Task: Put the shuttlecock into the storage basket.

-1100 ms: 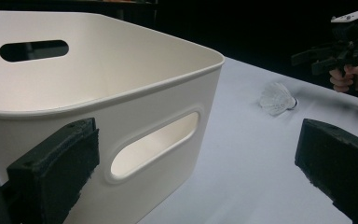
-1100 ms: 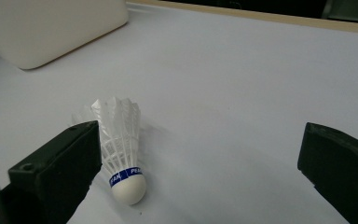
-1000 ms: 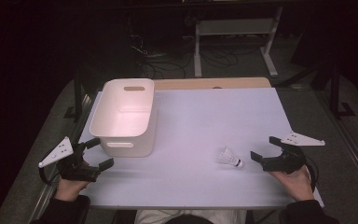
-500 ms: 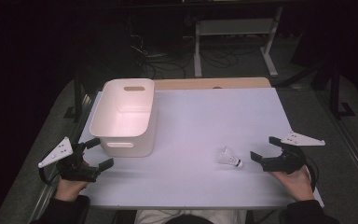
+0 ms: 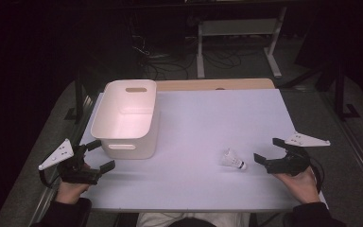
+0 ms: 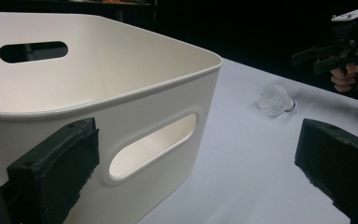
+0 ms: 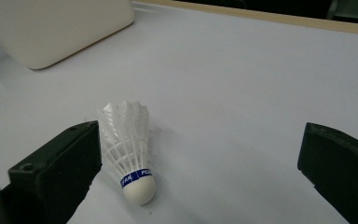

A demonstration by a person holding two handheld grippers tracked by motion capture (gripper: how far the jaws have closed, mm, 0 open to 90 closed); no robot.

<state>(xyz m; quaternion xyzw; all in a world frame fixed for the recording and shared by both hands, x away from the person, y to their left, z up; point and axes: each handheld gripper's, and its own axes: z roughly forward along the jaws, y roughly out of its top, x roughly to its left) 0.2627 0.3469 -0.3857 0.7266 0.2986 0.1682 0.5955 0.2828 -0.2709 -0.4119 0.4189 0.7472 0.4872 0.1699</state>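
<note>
Lying on worktop just ahead of right hand-held gripper, jaws spread wide: shuttlecock. Likely featherlight, skirt crushable; pinch gently at cork base. Left hand-held gripper released beside bin.

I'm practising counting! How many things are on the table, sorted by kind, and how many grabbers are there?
Shuttlecock: 1
White bin: 1
Grippers: 2, the left gripper and the right gripper, both open and empty
Total: 4

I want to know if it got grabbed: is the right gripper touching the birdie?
Apart. In the high view, bare table shows between the right gripper and the shuttlecock; its fingers stand wide open.
</note>
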